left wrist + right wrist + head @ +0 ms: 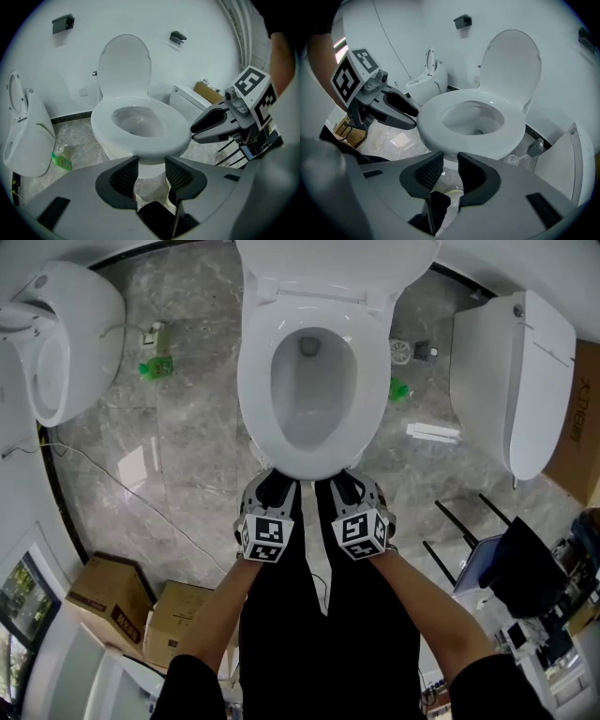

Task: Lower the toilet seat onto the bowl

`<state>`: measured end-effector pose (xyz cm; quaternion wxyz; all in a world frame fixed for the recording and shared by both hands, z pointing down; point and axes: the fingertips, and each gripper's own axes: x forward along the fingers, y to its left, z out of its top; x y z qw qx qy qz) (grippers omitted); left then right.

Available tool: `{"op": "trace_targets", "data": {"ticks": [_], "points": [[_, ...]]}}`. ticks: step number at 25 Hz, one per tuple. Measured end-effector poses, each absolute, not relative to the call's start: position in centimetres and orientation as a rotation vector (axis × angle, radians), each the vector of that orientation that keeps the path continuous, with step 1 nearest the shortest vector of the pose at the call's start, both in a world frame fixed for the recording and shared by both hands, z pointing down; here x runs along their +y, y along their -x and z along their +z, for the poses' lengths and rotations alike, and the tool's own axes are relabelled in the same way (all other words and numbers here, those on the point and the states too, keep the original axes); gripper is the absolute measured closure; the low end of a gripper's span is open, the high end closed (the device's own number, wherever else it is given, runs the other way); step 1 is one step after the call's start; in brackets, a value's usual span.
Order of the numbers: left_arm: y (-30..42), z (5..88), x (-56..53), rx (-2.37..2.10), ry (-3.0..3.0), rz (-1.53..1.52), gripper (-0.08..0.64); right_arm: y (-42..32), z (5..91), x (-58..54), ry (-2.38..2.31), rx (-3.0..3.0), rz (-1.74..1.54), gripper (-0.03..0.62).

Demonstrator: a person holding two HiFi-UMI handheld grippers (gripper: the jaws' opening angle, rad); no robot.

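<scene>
Grey marble floor (187, 437), white walls; several fixtures are set out around the room.

Task state: the seat (255, 395) is seen lying flat on the bowl (314, 418), with the lid (125, 65) upright behind it. The lowering is judged done. Whether the seat rests fully on the rim all round cannot be told. Nothing is left but to draw clear.

- Left gripper (151, 173): held just in front of the bowl, left of its centre line. Jaws stand apart and nothing is between the pads.
- Right gripper (451, 171): held just in front of the bowl, right of its centre line. Jaws likewise stand apart and nothing is held. The seat is touched by neither gripper.

Surroundings, placed from the bowl:
- Far left: a second toilet (61, 338).
- Left, on the floor: a green bottle (155, 365) and a thin cable (112, 479).
- Left and nearer the person: boxes (112, 601).
- Far right: a third toilet (525, 381).

All of these lie well apart from the bowl. No obstruction is noted at the seat.
</scene>
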<state>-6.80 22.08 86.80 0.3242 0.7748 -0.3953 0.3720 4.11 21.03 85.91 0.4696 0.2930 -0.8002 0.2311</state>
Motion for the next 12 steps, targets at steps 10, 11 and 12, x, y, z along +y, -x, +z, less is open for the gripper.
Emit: {"op": "trace_targets", "data": {"ticks": [10, 11, 12], "points": [[6.8, 89.1, 22.7, -1.006, -2.006, 0.99, 0.373, -4.2, 88.1, 21.6, -0.686, -1.941, 0.573, 0.482], [6.8, 89.3, 22.8, -1.002, -2.004, 0.992, 0.373, -4.2, 88.4, 21.6, -0.678, -1.938, 0.565, 0.483], [6.8, 89.6, 22.8, -0.999, -2.002, 0.994, 0.373, -4.2, 88.6, 21.6, -0.67, -1.934, 0.554, 0.483]]}}
